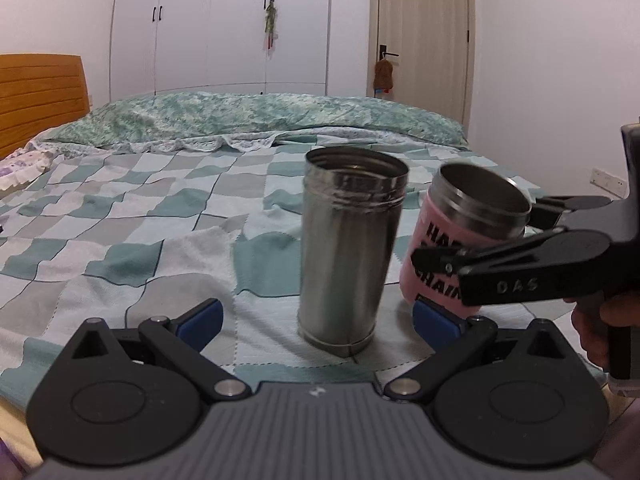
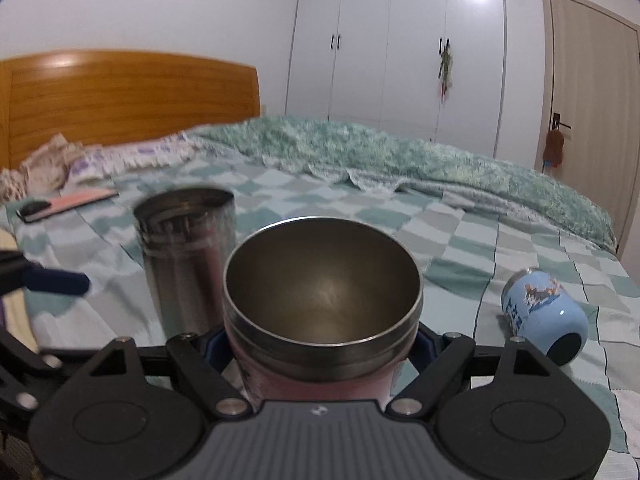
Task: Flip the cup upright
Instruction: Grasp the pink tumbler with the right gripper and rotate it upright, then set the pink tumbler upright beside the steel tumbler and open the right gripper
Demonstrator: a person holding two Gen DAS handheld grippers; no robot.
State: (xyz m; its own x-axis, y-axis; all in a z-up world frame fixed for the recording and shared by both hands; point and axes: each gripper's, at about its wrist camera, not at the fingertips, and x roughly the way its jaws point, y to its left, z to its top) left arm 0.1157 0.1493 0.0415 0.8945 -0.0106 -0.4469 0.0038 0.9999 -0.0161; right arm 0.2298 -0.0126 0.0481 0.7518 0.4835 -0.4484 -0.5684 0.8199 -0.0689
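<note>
Right gripper (image 2: pixel 320 344) pinches the pink cup (image 1: pixel 448 248) mid-body, mouth up, slightly tilted, just beside the steel tumbler (image 1: pixel 348 248) on the bed (image 1: pixel 120 220). Looks rigid, steel-lined, prob light, slick; body grip suits. Left gripper (image 1: pixel 316 320) spread, holds nothing.

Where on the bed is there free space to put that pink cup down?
Bare checkered quilt lies between the steel tumbler and the lying blue cup, and left of the tumbler. It is crowded where the pink cup hangs in the right gripper, beside the tumbler and left gripper.
</note>
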